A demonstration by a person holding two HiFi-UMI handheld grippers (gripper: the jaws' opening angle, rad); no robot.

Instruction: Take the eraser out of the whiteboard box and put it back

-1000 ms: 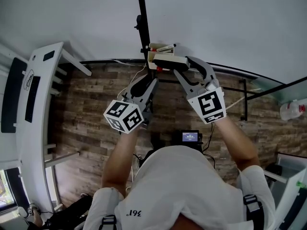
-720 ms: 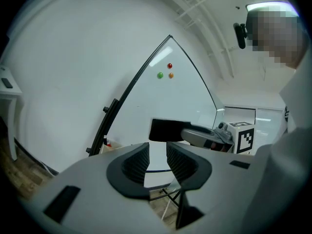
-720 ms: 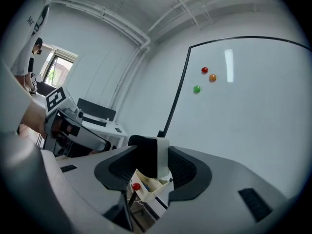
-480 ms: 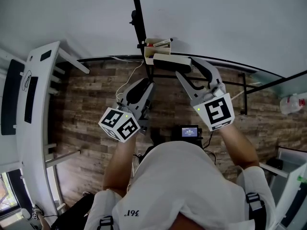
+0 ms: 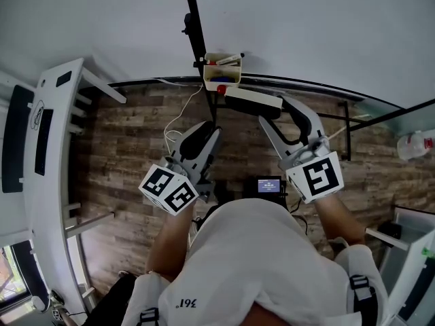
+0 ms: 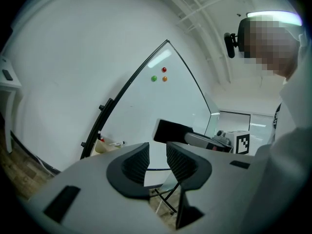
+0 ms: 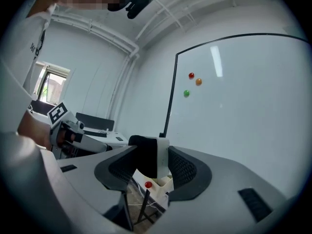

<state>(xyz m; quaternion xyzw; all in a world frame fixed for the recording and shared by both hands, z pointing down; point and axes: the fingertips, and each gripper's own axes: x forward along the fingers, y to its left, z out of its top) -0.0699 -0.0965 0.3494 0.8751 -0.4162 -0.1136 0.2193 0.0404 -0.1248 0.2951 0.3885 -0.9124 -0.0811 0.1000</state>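
Eraser (image 5: pixel 253 102), white back and dark felt face: outside whiteboard box (image 5: pixel 209 79), just beside it, gripped across its body by right gripper (image 5: pixel 272 111), jaws spread wide on it. Whiteboard box cream, at black edge of whiteboard (image 7: pixel 234 111); marker (image 5: pixel 228 60) and red item (image 5: pixel 221 88) inside. Second tool, left gripper (image 5: pixel 205 130): jaws narrowly apart, nothing between, apart from eraser. Whiteboard carries red magnet (image 7: pixel 191 75), green magnet (image 7: pixel 186 93), orange magnet (image 7: pixel 198 82).

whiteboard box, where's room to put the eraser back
The box is crowded: a marker along its far rim, a blue piece and a red knob at the near edge. The strip between looks barest. Only air lies between box and the eraser in the right gripper.
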